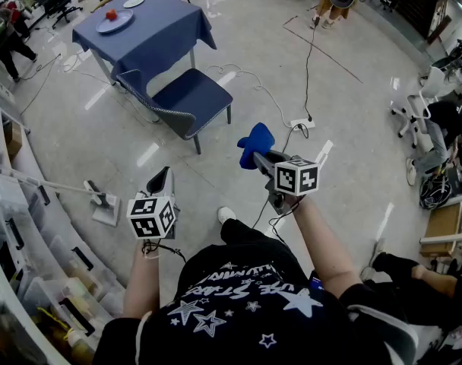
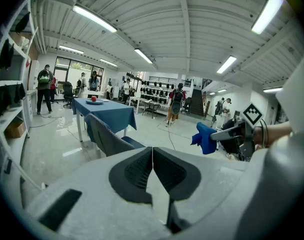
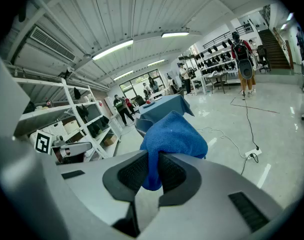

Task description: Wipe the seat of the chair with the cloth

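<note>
A dark blue chair [image 1: 187,99] stands on the floor ahead, its seat bare, beside a table draped in blue cloth [image 1: 151,33]. In the left gripper view the chair [image 2: 108,138] shows past the jaws. My right gripper [image 1: 255,157] is shut on a bright blue cloth [image 1: 254,143], held in the air well short of the chair; the cloth [image 3: 173,139] bunches above the jaws in the right gripper view. My left gripper [image 1: 161,182] is shut with nothing in it, its pads touching [image 2: 152,159]. The cloth [image 2: 206,137] also shows at the right of the left gripper view.
On the table sit a plate with a red fruit [image 1: 113,20] and a second plate [image 1: 134,1]. Cables and a power strip [image 1: 300,123] cross the floor right of the chair. Shelving with bins [image 1: 26,265] runs along the left. People stand in the background.
</note>
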The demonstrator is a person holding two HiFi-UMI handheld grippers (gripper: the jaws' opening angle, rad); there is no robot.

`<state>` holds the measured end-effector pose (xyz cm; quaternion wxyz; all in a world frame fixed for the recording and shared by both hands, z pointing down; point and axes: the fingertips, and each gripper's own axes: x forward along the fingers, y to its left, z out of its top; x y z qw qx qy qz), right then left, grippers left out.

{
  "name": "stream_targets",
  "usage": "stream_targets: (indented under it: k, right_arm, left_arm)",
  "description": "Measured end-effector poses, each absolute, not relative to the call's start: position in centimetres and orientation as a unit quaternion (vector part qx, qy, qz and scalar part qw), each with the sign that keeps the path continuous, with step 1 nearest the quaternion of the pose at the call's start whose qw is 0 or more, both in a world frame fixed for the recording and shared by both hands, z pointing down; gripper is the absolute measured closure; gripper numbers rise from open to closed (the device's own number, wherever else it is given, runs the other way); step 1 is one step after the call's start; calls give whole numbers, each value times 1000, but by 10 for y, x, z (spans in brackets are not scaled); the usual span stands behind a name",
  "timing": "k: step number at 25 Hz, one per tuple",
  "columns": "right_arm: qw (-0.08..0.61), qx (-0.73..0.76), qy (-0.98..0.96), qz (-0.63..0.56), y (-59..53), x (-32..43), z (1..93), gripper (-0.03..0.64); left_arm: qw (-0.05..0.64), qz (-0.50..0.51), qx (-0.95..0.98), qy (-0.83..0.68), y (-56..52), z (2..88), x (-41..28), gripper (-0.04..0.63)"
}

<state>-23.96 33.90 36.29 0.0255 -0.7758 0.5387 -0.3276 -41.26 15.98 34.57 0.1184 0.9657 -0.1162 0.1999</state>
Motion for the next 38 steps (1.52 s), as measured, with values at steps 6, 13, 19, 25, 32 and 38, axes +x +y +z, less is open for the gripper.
stream_targets:
  k: [6,13,19,25,32,38]
  right_arm:
    - [10,-772,544,-328,332,-252,359,565]
    - [-16,-770,543,-336,328,-272,370,565]
    - [-26,-772,532,-348,340,-270,375,565]
    - [-14,-748,559,-357,315,-245,394,563]
    - [-7,-703,623,-343,273,-172,387,563]
    - [-12,-677,646,-353,283,-84,388,563]
  left_arm:
    - [120,198,965,-121,156,344,-424,574]
    - [131,204,963,-117,147,358,-436,575]
    - [152,220,958,-106,151,378,-432,575]
    - [153,238,949,-137,151,385,-428,574]
    - [152,239,940,-190,161,378,-368,574]
    - [161,229,929,-241,166,371,-287,574]
